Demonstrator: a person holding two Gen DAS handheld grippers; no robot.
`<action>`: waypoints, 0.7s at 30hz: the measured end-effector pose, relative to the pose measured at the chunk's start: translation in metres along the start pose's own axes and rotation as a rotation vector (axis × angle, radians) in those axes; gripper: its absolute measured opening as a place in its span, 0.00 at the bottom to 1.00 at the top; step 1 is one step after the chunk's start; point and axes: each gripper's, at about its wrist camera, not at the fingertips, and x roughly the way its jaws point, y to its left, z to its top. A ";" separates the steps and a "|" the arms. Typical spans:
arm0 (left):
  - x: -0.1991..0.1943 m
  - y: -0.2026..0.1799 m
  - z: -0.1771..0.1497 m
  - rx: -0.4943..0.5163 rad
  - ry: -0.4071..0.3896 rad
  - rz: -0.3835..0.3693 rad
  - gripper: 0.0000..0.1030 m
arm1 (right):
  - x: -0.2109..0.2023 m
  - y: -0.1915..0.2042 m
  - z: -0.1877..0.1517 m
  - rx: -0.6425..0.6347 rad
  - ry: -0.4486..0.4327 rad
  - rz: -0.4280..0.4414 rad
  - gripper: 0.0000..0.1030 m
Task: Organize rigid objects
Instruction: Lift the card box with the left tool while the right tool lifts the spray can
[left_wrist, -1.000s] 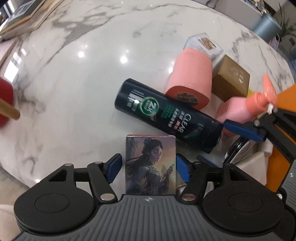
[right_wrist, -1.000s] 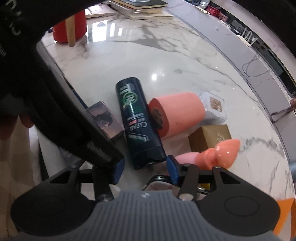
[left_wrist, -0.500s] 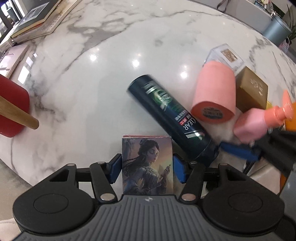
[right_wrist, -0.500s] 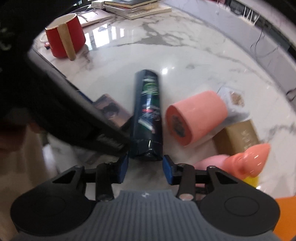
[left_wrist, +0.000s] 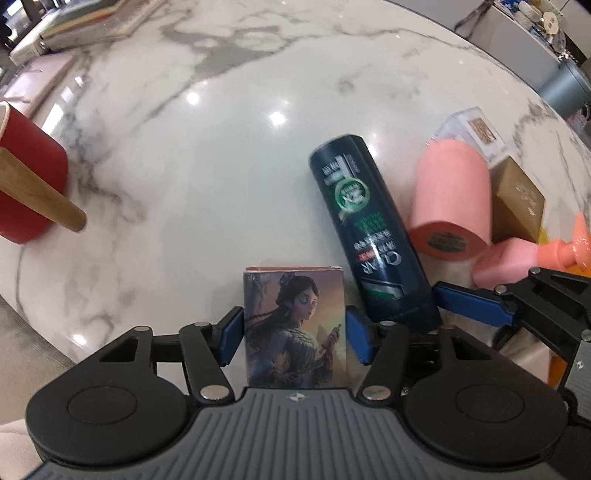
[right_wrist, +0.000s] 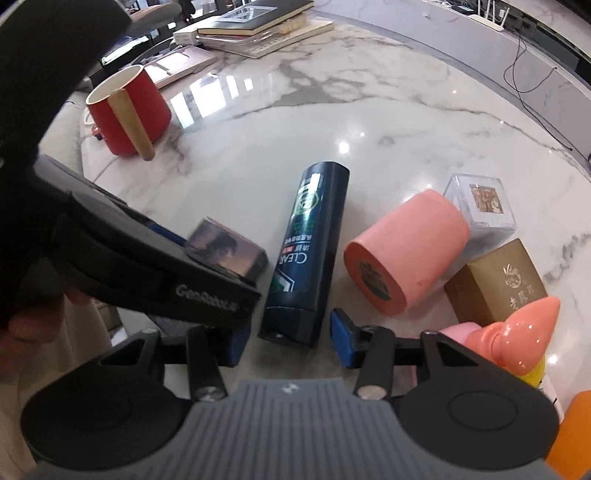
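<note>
My left gripper (left_wrist: 293, 338) is shut on a small picture box (left_wrist: 295, 325) showing a painted woman, held just above the marble table (left_wrist: 207, 155); the box also shows in the right wrist view (right_wrist: 227, 253). A dark CLEAR shampoo bottle (left_wrist: 365, 229) lies flat on the table. My right gripper (right_wrist: 288, 338) is open, its blue pads on either side of the bottle's cap end (right_wrist: 291, 325), not gripping it. Its blue finger (left_wrist: 469, 299) enters the left wrist view from the right.
A pink cylinder (right_wrist: 406, 251) lies on its side beside the bottle. A clear box (right_wrist: 480, 206), a gold box (right_wrist: 498, 284) and a pink spray bottle (right_wrist: 517, 339) crowd the right. A red mug with a wooden handle (right_wrist: 127, 110) stands left; books (right_wrist: 258, 26) lie far back.
The shampoo bottle has swung round so it points away from the right gripper. My right gripper has closed in around its cap end. The left gripper keeps the picture box.
</note>
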 end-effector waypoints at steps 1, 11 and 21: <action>0.000 -0.001 0.001 0.007 -0.007 0.017 0.64 | 0.002 0.000 0.001 0.007 0.000 0.001 0.37; 0.003 0.015 0.016 -0.051 -0.019 0.039 0.65 | -0.002 0.015 -0.004 0.013 0.048 -0.015 0.56; 0.003 0.016 0.012 -0.032 0.004 0.034 0.69 | 0.016 0.014 0.014 0.033 -0.001 -0.039 0.48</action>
